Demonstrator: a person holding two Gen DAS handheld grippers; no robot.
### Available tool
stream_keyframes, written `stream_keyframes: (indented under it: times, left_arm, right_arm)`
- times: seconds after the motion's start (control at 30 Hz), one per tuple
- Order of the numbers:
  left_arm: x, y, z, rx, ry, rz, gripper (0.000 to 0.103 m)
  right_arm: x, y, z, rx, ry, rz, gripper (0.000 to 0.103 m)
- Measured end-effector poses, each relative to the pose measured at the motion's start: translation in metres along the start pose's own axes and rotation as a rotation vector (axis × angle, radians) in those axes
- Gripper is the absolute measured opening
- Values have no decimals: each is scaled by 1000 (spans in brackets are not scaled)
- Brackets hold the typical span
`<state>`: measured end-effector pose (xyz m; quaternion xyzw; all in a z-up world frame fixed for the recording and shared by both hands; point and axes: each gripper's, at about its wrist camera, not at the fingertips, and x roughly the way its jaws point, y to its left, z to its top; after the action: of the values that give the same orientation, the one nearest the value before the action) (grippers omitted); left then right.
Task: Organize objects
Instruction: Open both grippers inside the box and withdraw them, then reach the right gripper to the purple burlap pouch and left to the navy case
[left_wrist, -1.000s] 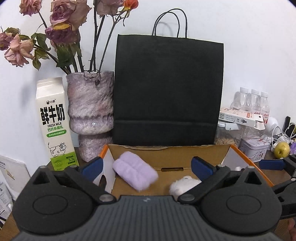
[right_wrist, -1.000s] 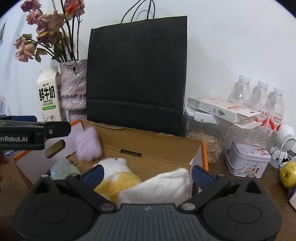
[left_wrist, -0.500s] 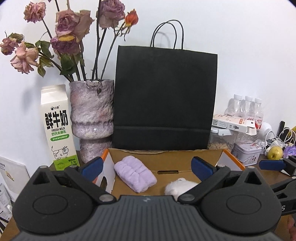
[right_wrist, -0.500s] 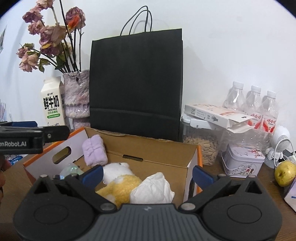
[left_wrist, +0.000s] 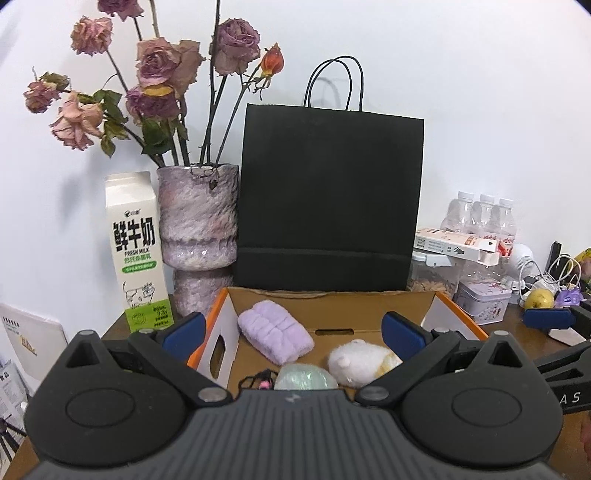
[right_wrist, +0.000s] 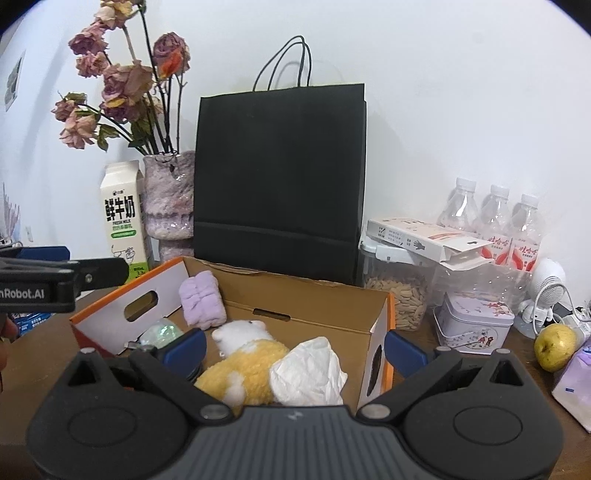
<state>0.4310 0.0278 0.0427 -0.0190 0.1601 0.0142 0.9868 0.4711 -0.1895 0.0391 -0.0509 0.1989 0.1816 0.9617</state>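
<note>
An open cardboard box (left_wrist: 225, 325) (right_wrist: 325, 299) with orange edges stands on the brown table. Inside lie a rolled purple towel (left_wrist: 275, 336) (right_wrist: 202, 301), a white and yellow plush toy (left_wrist: 360, 358) (right_wrist: 247, 360), a pale green translucent object (left_wrist: 304, 376) (right_wrist: 160, 330) and crumpled white tissue (right_wrist: 308, 373). My left gripper (left_wrist: 293, 334) is open and empty, above the box's near side. My right gripper (right_wrist: 295, 349) is open and empty over the box's front right part.
A black paper bag (left_wrist: 328, 199) (right_wrist: 279, 177) stands behind the box. A milk carton (left_wrist: 135, 251) and vase of dried roses (left_wrist: 197, 236) stand left. Water bottles (right_wrist: 495, 218), a seed jar (right_wrist: 399, 291), a tin (right_wrist: 476, 321) and a yellow-green fruit (right_wrist: 554, 347) stand right.
The purple towel, mid-air and blurred a second ago, now rests in the box. Both grippers have pulled back and up from the box, staying open.
</note>
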Motion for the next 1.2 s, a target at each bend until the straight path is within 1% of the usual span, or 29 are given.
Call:
stream_keyframes:
  times: [0.27,0.67,0.77,0.93,1.2]
  left_arm:
    - [-33,-1,-9,-22,25,-20,103]
    - [-86,-6,-32,-18,60,-10,103]
    - [-99,-6,-39,-12,65,1,103]
    - [-116,-7,-54,7,76,-8,103]
    - [-131,-9,-75,21,107,-25,103]
  right_arm:
    - [-36,8,-10,4,-3,8,103]
    - [-95,17,-35,25,-8,3,103]
    - [-107,20,-45,25,3,0,103]
    - [-123,25,-64,9,31,-5,103]
    - [-138,29,-89,-7,73,-11,103]
